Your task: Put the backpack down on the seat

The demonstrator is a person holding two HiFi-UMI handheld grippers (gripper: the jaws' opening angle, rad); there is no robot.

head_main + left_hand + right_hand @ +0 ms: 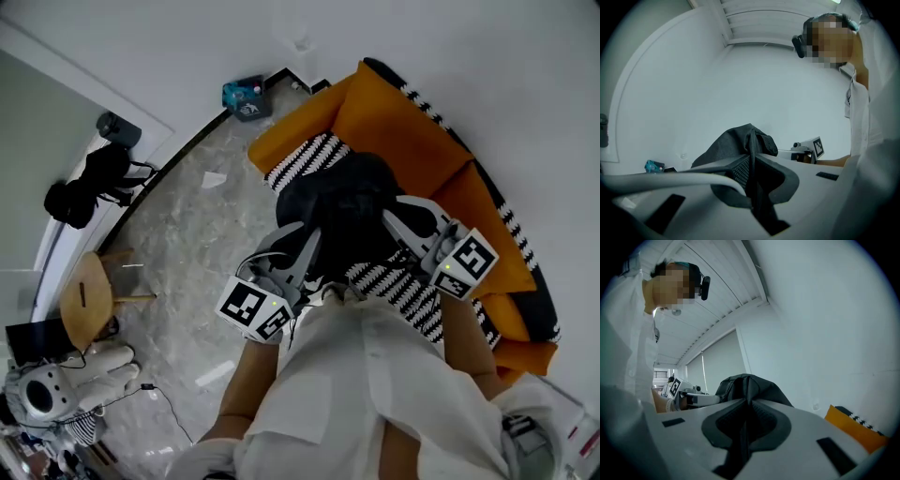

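Note:
In the head view a black backpack [342, 211] hangs between my two grippers, over the orange sofa seat [394, 127] with its black-and-white striped cushions [305, 159]. My left gripper [306, 246] is shut on the bag's left side, and my right gripper [392, 216] is shut on its right side. In the left gripper view the left gripper [751, 165] pinches a fold of black fabric, and the backpack [733, 143] bulges beyond it. In the right gripper view the right gripper [746, 409] clamps black fabric the same way under the backpack [747, 385]. Whether the bag's bottom touches the seat is hidden.
A marble floor [187, 244] lies left of the sofa. A teal box [246, 97] sits by the wall and a round wooden stool [86, 298] stands at the left. Dark gear [89, 183] stands by the doorway. A plush toy [56, 384] lies at lower left.

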